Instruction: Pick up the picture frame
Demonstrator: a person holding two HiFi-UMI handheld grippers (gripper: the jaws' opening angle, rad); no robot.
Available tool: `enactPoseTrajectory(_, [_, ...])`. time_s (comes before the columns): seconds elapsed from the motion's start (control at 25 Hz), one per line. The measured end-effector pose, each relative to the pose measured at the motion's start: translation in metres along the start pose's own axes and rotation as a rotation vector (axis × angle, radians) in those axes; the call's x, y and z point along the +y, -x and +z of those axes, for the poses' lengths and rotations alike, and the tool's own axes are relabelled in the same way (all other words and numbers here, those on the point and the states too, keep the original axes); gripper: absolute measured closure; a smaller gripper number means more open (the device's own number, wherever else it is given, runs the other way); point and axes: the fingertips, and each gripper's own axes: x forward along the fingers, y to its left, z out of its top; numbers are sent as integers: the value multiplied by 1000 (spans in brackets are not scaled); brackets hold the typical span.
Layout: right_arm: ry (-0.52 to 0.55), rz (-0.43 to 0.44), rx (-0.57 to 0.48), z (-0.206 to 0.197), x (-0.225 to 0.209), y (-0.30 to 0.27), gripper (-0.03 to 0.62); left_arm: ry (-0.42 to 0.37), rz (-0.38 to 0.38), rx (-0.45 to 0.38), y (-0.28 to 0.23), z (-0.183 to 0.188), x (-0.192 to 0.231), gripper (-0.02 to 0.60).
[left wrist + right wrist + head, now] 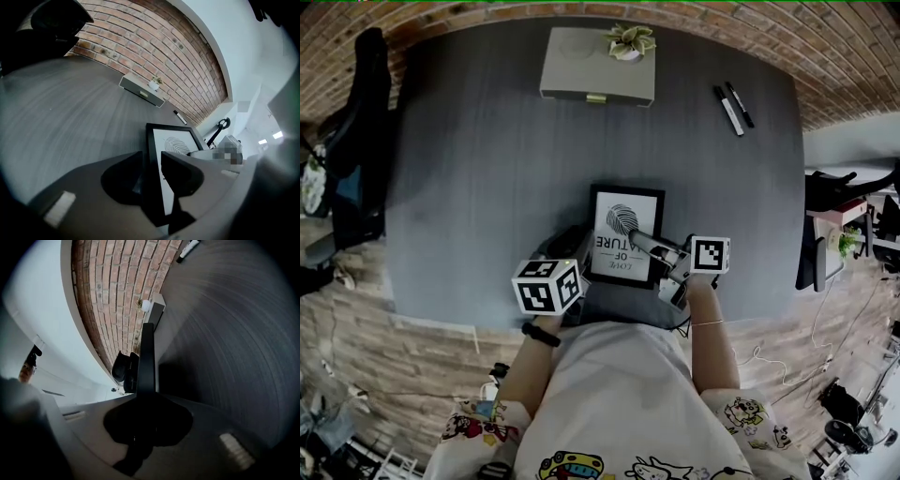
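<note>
**A:** Well, sitting where, and made of what?

**B:** Lies at the near edge of the table [487,169], a streaked grey surface. Picture frame [625,234]: rectangular, with a flat matte black border round a white print. Shows a leaf drawn like a fingerprint, plus the words LOVE OF NATURE.

**A:** Gripped how?

**B:** Clamped on its right side by the right tongs [639,236]. Straddled along the opposite border by the left tongs [578,246], spread wide, no squeeze visible.

**A:** Clearer anywhere than from the head view?

**B:** Yes. In the right gripper view, appears as a thin dark bar, edge-on, running straight into jaws pressed together on it. In the left gripper view, shows black border and pale print between two parted jaws. Only in the head view: both marker cubes [548,286] and a cartoon-printed shirt [619,412].

**A:** Resting flat or lifted?

**B:** Cannot tell.

**A:** Anything holding anything?

**B:** At the far side, a flat grey box [581,66] with a small brass-coloured tab [596,97]; closed, contents hidden. On top of it, a small white pot [626,53] with a spiky green plant [630,37]. Further right, two slim markers [728,111] lying loose, side by side. Beyond, a rough red brick wall [154,51].
</note>
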Motion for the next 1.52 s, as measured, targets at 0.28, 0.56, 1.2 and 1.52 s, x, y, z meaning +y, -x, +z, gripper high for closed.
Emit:
enactPoseTrajectory(0.28, [39, -6, -26, 6, 15, 9, 577, -57, -10, -51, 10, 21, -12, 442])
enactPoseTrajectory(0.56, [136, 7, -106, 20, 46, 23, 579, -113, -22, -115, 28, 41, -27, 443])
enactPoseTrajectory(1.2, [571, -131, -243, 31, 127, 69, 580, -291, -24, -288, 89, 81, -74, 465])
enactPoseTrajectory(1.52, [862, -255, -318, 29, 169, 95, 582, -367, -19, -407, 130, 101, -104, 485])
